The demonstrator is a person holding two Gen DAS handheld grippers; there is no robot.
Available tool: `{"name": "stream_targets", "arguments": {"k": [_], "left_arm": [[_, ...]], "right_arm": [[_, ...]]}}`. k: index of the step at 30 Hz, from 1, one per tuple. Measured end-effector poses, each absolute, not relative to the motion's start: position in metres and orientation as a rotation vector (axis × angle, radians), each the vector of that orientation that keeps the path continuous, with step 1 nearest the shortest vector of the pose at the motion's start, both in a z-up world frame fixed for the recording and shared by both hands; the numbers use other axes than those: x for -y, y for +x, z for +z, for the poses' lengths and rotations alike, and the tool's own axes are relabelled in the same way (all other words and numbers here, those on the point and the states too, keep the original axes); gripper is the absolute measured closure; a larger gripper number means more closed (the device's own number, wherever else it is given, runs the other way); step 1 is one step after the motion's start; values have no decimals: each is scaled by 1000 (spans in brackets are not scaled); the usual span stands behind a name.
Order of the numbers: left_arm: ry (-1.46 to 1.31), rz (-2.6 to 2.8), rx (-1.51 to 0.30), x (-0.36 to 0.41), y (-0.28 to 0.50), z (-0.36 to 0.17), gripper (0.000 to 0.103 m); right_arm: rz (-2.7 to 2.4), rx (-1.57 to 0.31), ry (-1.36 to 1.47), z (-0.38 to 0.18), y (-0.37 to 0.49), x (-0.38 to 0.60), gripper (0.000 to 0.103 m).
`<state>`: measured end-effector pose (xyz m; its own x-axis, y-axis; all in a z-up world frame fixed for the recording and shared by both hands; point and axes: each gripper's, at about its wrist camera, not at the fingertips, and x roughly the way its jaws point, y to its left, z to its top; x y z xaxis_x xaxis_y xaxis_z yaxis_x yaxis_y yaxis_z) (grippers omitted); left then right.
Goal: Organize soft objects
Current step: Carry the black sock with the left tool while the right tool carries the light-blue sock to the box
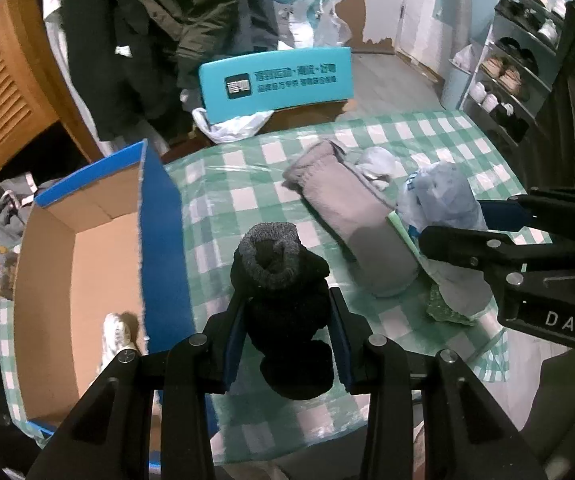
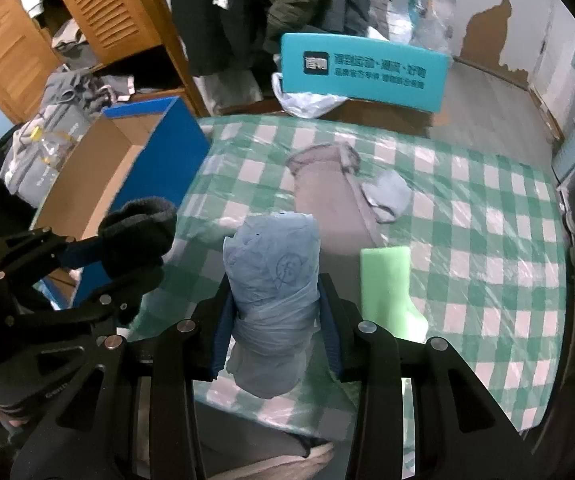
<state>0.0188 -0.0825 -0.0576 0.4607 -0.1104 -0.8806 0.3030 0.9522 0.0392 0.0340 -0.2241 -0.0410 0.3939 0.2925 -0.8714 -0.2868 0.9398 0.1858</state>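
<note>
While both grippers hover, each grips 1 bundle.

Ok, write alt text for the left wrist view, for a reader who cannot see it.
The left gripper is shut on a rolled black sock above a table with a green checked cloth. An open blue cardboard box stands to its left; a grey sock lies ahead, and the right gripper holds a light blue plastic bundle at right.

Left tool (image 1: 289, 332) is clamping a black bundle; right tool (image 2: 275, 320) is clamping a blue bundle, both raised side by side.
</note>
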Motion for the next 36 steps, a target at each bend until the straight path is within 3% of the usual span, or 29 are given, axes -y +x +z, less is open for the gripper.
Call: {"name": "stream_targets", "arguments": {"k": [36], "left_arm": [[42,-82,-1028,-49,16,-37,64]], "right_arm": [[550,-1103,-97,-21,56,81,66]]}}
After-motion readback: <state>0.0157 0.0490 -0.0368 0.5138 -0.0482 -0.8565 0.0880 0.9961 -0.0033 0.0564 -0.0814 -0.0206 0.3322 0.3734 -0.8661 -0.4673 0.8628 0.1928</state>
